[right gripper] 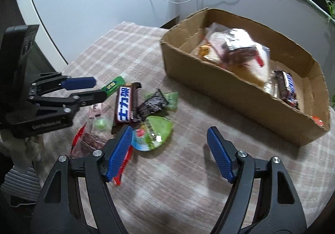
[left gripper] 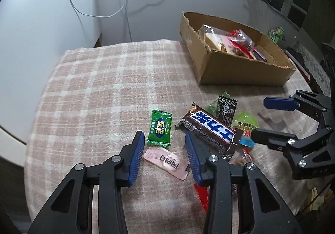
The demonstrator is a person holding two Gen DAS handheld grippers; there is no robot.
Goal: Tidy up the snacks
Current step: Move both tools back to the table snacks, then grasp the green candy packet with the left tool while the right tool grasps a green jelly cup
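Cardboard box (left gripper: 236,66) sits at the far right of a pink plaid blanket (left gripper: 94,87), already holding bagged snacks, so it reads as the collecting bin; a loose pile lies in front of it, well apart. Left wrist view: left gripper (left gripper: 165,142) points down at the pile's near edge, jaws partly spread, pinching nothing. A green candy (left gripper: 160,129) and a pink sachet (left gripper: 167,161) lie flat between the pads, neither pressed; one of the two looks like the target, which one I cannot tell. Right pad sits just beside a chocolate bar (left gripper: 211,128), which rests on a black-and-green packet (left gripper: 225,108). Right gripper (left gripper: 259,118) comes in from the right over a green jelly cup (left gripper: 245,122). Right wrist view: right gripper (right gripper: 169,135) stands wide, empty, its left pad just beside the jelly cup (right gripper: 157,133), its right pad over bare blanket (right gripper: 188,181). Left gripper (right gripper: 98,88) hovers low over the pile's far side beside the chocolate bar (right gripper: 124,104). Box (right gripper: 230,91) is near, with another bar inside. Both tools work the same pile from opposite sides, likely to avoid crowding.
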